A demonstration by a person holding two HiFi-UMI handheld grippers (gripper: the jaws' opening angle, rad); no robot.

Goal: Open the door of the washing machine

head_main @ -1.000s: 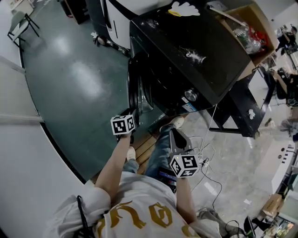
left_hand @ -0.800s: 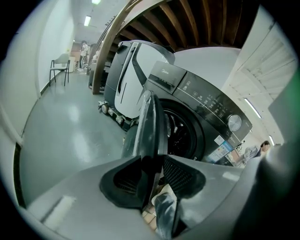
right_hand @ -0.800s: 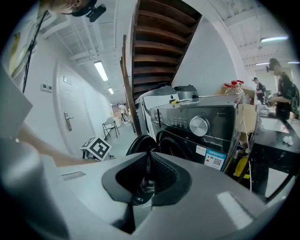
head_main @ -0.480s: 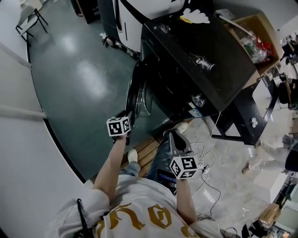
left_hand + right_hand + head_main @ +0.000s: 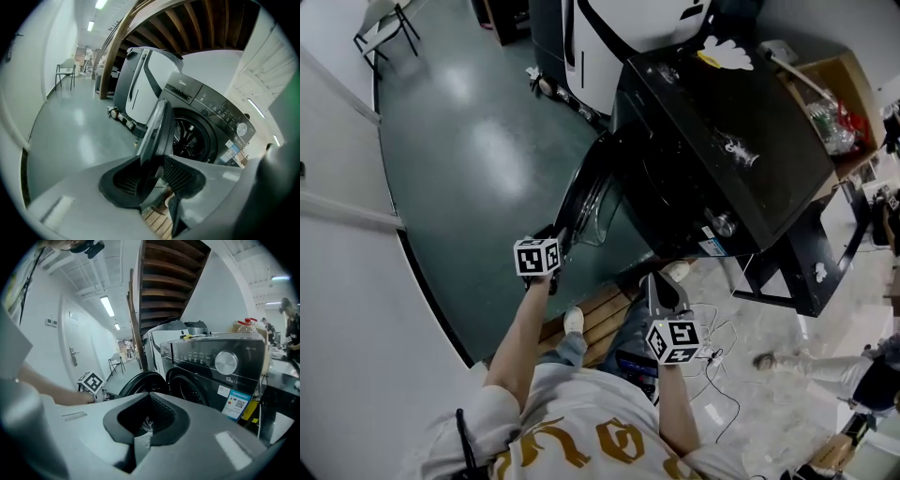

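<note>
A black front-loading washing machine [image 5: 722, 122] stands at the upper right of the head view. Its round door [image 5: 586, 202] is swung out to the left, well clear of the drum opening [image 5: 192, 138]. My left gripper [image 5: 558, 239] is shut on the door's rim; in the left gripper view the door edge [image 5: 157, 126] runs up from between the jaws of the left gripper [image 5: 157, 176]. My right gripper [image 5: 661, 281] hangs lower, in front of the machine, shut and holding nothing. From the right gripper [image 5: 143, 427] I see the machine's front [image 5: 220, 371] and the open door [image 5: 138, 383].
A white appliance [image 5: 619, 37] stands beside the washer. A wooden slatted board [image 5: 595, 314] lies under my feet, and cables [image 5: 717, 347] trail on the floor. A black table [image 5: 797, 244] and a cardboard box [image 5: 830, 103] are to the right. A person [image 5: 834, 370] passes at right.
The door has swung further out from the machine, with the left gripper holding its rim. The right gripper has stayed about where it was.
</note>
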